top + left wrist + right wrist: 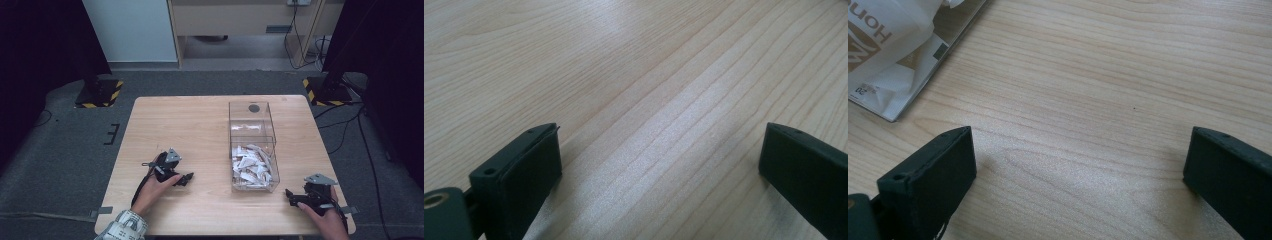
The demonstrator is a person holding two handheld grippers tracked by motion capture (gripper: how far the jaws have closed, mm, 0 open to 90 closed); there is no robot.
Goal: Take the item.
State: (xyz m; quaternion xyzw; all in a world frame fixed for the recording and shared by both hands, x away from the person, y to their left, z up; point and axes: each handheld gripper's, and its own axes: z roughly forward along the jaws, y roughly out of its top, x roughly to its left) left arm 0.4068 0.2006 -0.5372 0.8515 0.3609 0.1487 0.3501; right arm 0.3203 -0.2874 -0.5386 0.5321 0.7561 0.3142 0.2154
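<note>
A clear plastic box [252, 120] stands on the wooden table [180, 125], right of centre, its near half filled with white paper packets [251, 167]. My left gripper [187, 179] rests low on the table left of the box, open, with bare wood between its jaws [659, 150]. My right gripper [291, 197] sits near the front right corner, also open over bare wood [1080, 150]. In the right gripper view the corner of the box with its packets [893, 55] appears at the upper left, apart from the jaws.
The table's front edge [225, 234] runs just behind both hands. Black stand bases with yellow-black stripes [100, 92] [325, 90] sit on the carpet beyond the far corners. Cables [350, 125] trail on the floor to the right.
</note>
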